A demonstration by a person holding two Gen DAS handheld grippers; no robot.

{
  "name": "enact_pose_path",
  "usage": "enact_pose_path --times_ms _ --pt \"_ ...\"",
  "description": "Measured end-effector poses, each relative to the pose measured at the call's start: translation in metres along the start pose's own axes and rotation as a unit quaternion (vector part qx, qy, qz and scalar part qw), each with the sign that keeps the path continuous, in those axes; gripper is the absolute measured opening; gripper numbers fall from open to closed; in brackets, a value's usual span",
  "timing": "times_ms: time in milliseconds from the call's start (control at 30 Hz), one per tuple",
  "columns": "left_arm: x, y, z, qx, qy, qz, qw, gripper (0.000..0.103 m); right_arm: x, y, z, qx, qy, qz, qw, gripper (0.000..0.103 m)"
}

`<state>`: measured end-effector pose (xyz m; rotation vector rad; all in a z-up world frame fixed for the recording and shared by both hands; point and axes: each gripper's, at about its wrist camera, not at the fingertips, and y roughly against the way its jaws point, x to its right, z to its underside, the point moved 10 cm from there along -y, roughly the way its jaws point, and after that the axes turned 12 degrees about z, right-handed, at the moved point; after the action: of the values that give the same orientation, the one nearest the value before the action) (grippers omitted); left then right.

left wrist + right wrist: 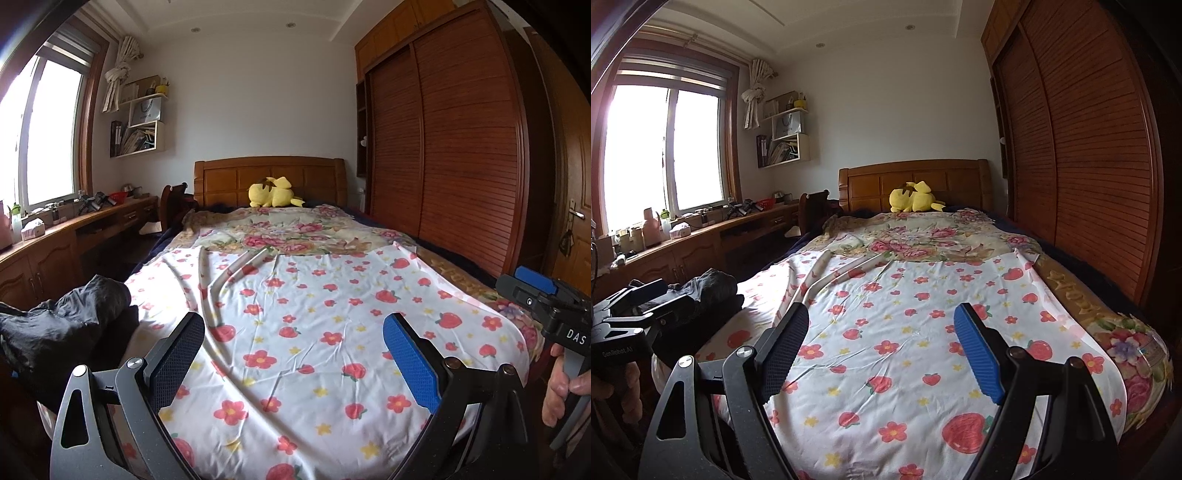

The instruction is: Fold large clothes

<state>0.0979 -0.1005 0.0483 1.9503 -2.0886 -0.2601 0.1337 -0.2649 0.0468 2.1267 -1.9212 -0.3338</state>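
A large white garment printed with red strawberries and flowers (314, 332) (916, 332) lies spread flat over the near half of the bed, its straps (236, 271) (846, 275) pointing toward the headboard. My left gripper (293, 328) hovers over the near edge of the garment, open, with nothing between its fingers. My right gripper (881, 321) also hangs above the garment, open and holding nothing. The right gripper's body (546, 306) shows at the right edge of the left wrist view, held by a hand (563, 387). The left gripper's body (631, 317) shows at the left edge of the right wrist view.
A crumpled black garment (62, 328) (709, 286) lies at the bed's left near corner. A floral quilt (288, 232) covers the far half, with a yellow plush toy (273, 192) by the headboard. A wooden wardrobe (443, 166) lines the right side, a cluttered desk (74, 225) the left.
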Motion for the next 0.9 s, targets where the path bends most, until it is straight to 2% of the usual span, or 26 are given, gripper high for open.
enact_pose_path --times_ms 900 --pt "-0.0001 -0.0020 -0.0010 0.004 -0.002 -0.004 1.0000 0.098 0.0029 -0.0021 -0.0011 -0.001 0.000 0.001 1.000 0.082"
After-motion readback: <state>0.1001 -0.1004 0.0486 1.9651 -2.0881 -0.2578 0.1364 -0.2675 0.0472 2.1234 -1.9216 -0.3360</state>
